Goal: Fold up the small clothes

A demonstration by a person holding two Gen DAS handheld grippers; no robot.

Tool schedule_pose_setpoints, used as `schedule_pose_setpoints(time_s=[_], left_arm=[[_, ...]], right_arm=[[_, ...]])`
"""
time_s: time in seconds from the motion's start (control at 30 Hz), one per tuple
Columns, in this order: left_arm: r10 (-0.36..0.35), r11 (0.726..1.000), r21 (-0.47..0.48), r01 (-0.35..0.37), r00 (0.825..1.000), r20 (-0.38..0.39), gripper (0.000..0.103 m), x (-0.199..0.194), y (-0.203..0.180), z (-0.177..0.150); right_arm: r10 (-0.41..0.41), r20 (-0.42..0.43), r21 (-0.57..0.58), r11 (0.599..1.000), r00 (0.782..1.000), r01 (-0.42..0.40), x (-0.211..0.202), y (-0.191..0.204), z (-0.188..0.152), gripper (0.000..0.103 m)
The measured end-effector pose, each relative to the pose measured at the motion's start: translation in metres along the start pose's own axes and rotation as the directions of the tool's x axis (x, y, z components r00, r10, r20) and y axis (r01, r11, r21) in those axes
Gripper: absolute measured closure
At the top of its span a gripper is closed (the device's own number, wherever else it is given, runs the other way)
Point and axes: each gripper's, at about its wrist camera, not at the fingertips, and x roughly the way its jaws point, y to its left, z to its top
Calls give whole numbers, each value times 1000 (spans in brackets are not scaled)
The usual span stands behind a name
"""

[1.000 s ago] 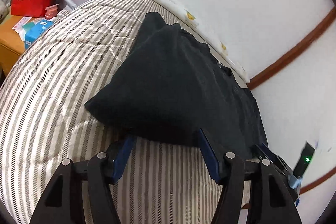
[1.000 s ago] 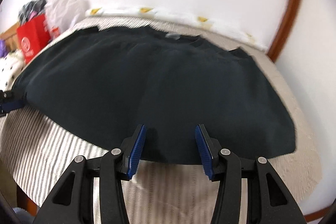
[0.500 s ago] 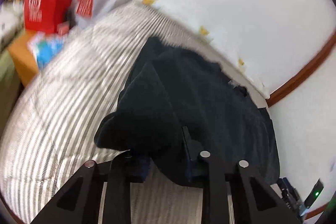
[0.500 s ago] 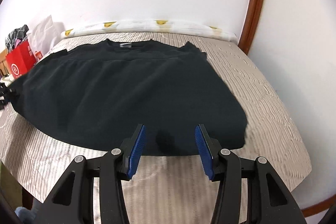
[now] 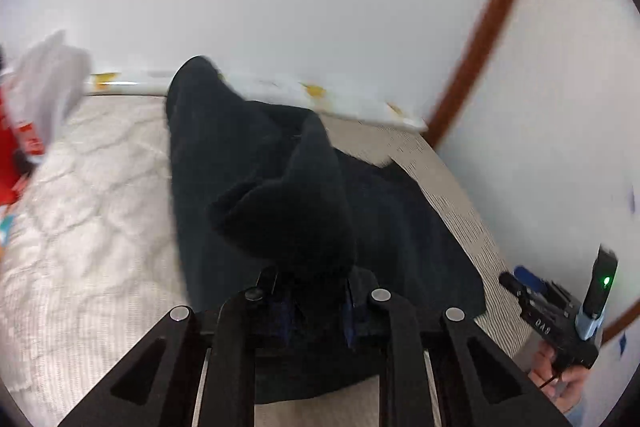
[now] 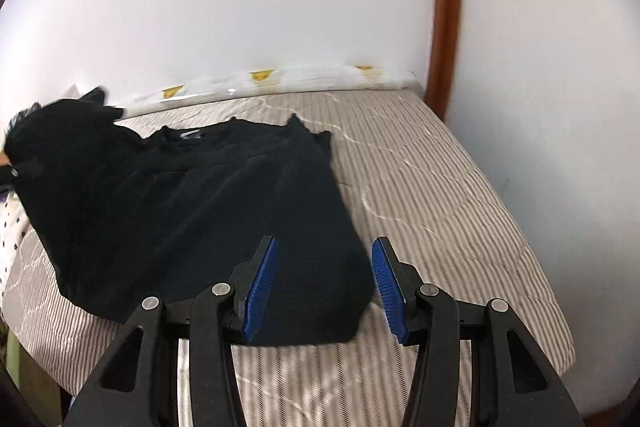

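A black shirt (image 6: 192,211) lies spread on the striped bed (image 6: 440,195), collar toward the wall. My left gripper (image 5: 316,301) is shut on a bunched fold of the shirt (image 5: 288,211) at its left side and holds it lifted above the rest of the cloth. My right gripper (image 6: 324,283) is open with its blue pads (image 6: 262,283) on either side of the shirt's near right hem corner, low over the bed. The right gripper also shows in the left wrist view (image 5: 556,311), at the far right.
A white wall with a brown wooden trim (image 6: 446,11) stands behind and to the right of the bed. A white strip with yellow marks (image 6: 280,77) runs along the bed's far edge. Red and white bags (image 5: 36,95) sit at the left.
My left gripper closed on the shirt's left edge and lifted it up and toward the right. My right gripper stayed open and shifted right to the shirt's hem corner.
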Motion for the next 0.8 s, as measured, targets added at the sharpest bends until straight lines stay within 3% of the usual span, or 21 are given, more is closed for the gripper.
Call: schedule_pose_setpoints(time_s=[0.2,0.3,0.4,0.47,0.53,0.63,0.8], left_arm=[[-13,996,82,25,989,-144,85,47,-26,-18],[-13,992,120,33,986,-165,82,52,-30,-21],[-53,980,180,84,983,-174,73,47,-36,-22],[-76,977,184,105,985,-155,73,35,-30,-26],[-95,974,194,121,986,-137,70,23,-19,-32],[-49,980,186,70,992,-119,63,5,6,-42],[-39,989,134,56,991,-127,50,-16,53,-66]], right_arm=[[-59,-18,-17,998,998,58,-9,-6,-18,54],[-35,-40,-7,999,999,34,-12,-1,-25,54],[-7,-49,5,1000,999,8,-12,10,-25,54],[45,-46,11,999,998,-44,-11,22,-22,53],[141,-21,21,990,990,-141,-12,38,-17,44],[212,0,15,977,977,-212,-11,63,-12,36],[317,-19,43,948,948,-316,7,106,-1,28]])
